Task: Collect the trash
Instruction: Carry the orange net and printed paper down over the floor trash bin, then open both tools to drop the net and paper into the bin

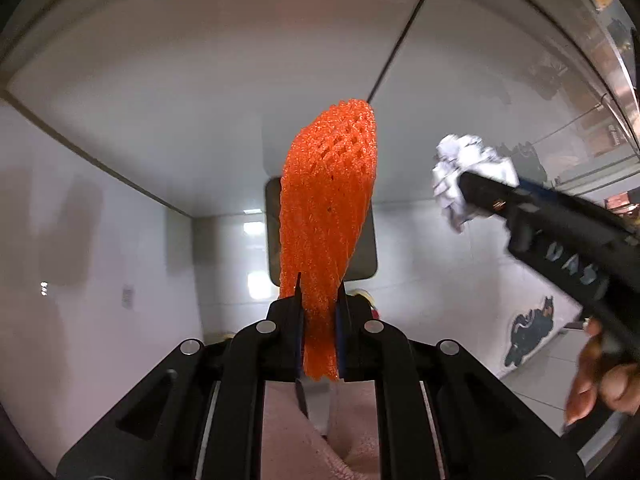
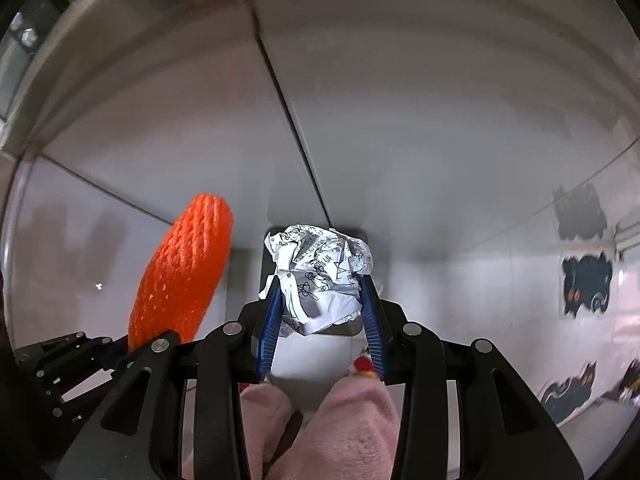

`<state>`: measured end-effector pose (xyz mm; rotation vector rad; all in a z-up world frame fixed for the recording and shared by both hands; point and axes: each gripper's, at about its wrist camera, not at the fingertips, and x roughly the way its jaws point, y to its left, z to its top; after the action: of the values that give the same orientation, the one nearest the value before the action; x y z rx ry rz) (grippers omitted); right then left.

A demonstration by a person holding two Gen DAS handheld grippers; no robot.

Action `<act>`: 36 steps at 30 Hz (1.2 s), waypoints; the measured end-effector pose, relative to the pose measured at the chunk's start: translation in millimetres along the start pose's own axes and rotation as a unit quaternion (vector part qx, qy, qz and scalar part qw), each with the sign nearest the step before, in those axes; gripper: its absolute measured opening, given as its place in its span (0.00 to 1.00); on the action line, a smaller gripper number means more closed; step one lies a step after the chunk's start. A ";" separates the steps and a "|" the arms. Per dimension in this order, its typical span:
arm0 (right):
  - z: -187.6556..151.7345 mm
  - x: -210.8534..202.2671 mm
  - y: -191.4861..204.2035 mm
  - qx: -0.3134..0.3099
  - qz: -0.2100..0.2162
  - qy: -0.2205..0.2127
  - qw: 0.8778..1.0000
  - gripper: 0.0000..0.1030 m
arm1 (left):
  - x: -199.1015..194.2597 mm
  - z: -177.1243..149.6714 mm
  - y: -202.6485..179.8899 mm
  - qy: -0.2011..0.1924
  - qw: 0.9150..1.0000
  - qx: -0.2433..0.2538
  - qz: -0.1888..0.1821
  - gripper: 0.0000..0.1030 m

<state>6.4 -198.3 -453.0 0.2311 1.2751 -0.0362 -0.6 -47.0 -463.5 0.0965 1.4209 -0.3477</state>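
left tool pinches orange foam net; lettering unreadable.

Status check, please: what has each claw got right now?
Left gripper clamps orange foam net. Right gripper clamps crumpled paper. Nothing blocking.

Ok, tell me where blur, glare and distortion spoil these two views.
Left wrist view: the right claw and the hand are smeared, glare patches sit on the glossy floor, and straight seams bow. Right wrist view: the orange foam net is slightly soft, the cat stickers blur near the rim.
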 end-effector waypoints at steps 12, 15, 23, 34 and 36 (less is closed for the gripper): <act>18.4 58.1 -12.8 0.048 0.015 0.068 0.996 0.40 | 47.7 23.9 4.5 0.037 0.999 0.008 -0.015 0.13; 21.9 57.7 -13.6 0.055 0.018 0.069 0.996 0.42 | 51.3 27.8 0.2 0.037 0.999 0.010 -0.015 0.16; 28.4 52.2 -15.3 0.058 0.019 0.062 0.996 0.58 | 44.4 36.5 1.5 0.028 1.000 0.006 -0.003 0.45; 43.7 6.0 -5.8 0.052 -0.019 0.022 0.998 0.89 | -6.3 45.6 8.0 -0.016 0.999 0.020 0.019 0.83; 49.1 -11.6 -5.2 0.045 -0.021 0.012 0.999 0.92 | -23.0 46.6 9.0 -0.030 0.999 0.025 0.025 0.89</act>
<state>48.5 -214.0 -429.5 0.2824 1.3031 -0.1273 43.7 -47.0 -435.0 0.1613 1.3482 -0.3416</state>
